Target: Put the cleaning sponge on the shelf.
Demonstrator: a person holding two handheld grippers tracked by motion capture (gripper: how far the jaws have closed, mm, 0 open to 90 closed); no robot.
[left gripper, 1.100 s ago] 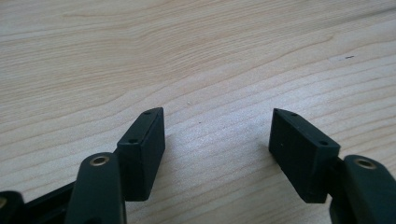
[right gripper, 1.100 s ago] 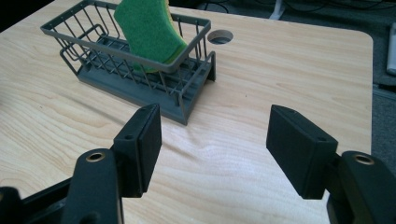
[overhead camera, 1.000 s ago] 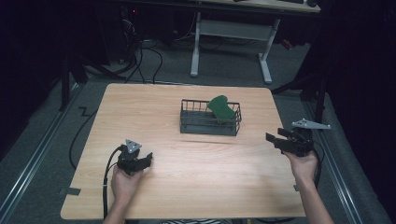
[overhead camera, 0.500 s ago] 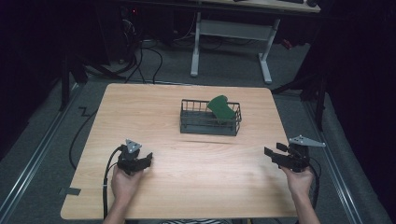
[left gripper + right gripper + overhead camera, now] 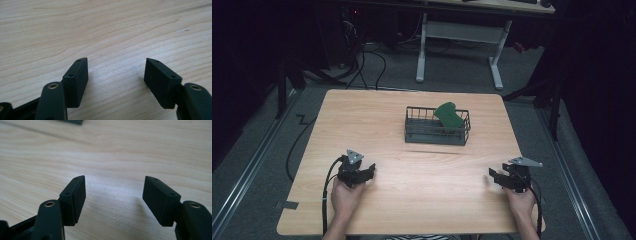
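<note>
A dark wire basket (image 5: pixel 437 134) stands on the wooden table (image 5: pixel 412 200), right of centre toward the back. A green, flat curved piece (image 5: pixel 449 116) leans inside it and sticks up over the rim. My left gripper (image 5: pixel 371 171) rests low on the table at the front left, open and holding nothing; in the left gripper view its jaws (image 5: pixel 116 67) spread wide over bare wood. At the front right lies my right gripper (image 5: pixel 492 176), pointing left, also open and holding nothing (image 5: pixel 115 183).
Bare wood lies between the two grippers and in front of the basket. A white-legged desk frame (image 5: pixel 457 45) and cables (image 5: pixel 362 55) are on the grey floor behind the table. The right hand is close to the table's right edge (image 5: pixel 524 170).
The right gripper has come down and toward the front, from above the right edge to rest on the table. The left gripper has stayed put.
</note>
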